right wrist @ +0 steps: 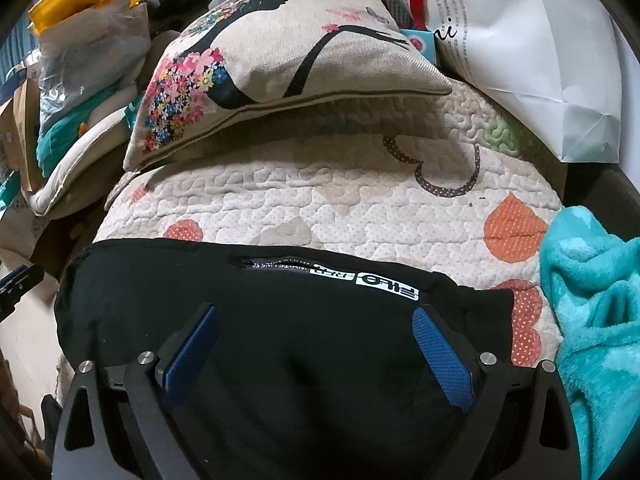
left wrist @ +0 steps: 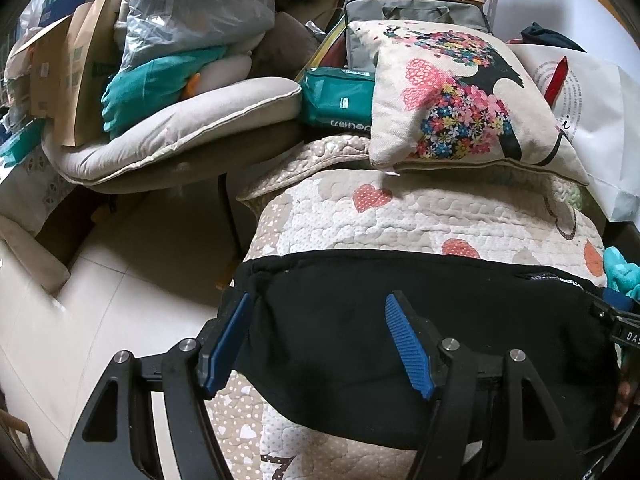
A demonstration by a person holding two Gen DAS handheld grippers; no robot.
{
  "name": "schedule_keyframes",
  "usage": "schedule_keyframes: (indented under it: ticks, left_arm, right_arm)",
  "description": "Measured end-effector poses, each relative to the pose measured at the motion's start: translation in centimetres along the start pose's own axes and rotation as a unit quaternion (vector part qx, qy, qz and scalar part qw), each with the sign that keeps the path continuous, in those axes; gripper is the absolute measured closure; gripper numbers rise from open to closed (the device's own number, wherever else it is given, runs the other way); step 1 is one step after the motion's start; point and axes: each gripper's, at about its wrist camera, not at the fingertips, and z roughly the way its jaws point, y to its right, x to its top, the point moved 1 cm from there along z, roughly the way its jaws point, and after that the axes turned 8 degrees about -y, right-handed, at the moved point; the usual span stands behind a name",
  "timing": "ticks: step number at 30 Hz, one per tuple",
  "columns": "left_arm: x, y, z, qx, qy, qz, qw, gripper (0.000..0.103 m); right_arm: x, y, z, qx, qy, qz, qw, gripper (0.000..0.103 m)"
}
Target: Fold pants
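Note:
Black pants (left wrist: 400, 340) lie folded on a quilted bedspread with heart patterns (left wrist: 380, 220). In the right wrist view the pants (right wrist: 300, 340) show a zip pocket and a white label (right wrist: 372, 280). My left gripper (left wrist: 320, 312) is open over the pants' left end, its left blue pad at the fabric edge. My right gripper (right wrist: 316, 320) is open, both blue pads spread over the middle of the pants. Nothing is held. The right gripper's tip shows at the right edge of the left view (left wrist: 616, 316).
A flowered cushion (left wrist: 460, 96) lies behind the pants on the bedspread. A white paper bag (right wrist: 520, 40) stands at back right. A turquoise fleece (right wrist: 592, 300) lies right of the pants. A chair piled with clutter (left wrist: 180, 120) and tiled floor (left wrist: 100, 300) are at left.

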Motion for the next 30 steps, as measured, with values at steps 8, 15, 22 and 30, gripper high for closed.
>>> schedule_keyframes:
  ticks: [8, 15, 22, 30]
  left_arm:
    - [0.0, -0.1, 0.2, -0.001, 0.000, 0.003, 1.0000, 0.034]
    - [2.0, -1.7, 1.5, -0.016, 0.009, -0.009, 0.9998, 0.034]
    - [5.0, -7.0, 7.2, -0.047, -0.002, -0.073, 0.9962, 0.033]
    - [4.3, -7.0, 12.0, -0.094, -0.058, -0.083, 0.9904, 0.033]
  right_arm:
    - [-0.1, 0.0, 0.3, 0.001, -0.004, 0.003, 1.000, 0.004]
    - [-0.3, 0.3, 0.4, 0.001, -0.005, 0.008, 1.000, 0.004]
    - [2.6, 0.9, 1.1, 0.014, -0.007, 0.028, 0.999, 0.004]
    - [5.9, -0.3, 5.1, 0.034, -0.058, -0.009, 0.998, 0.004]
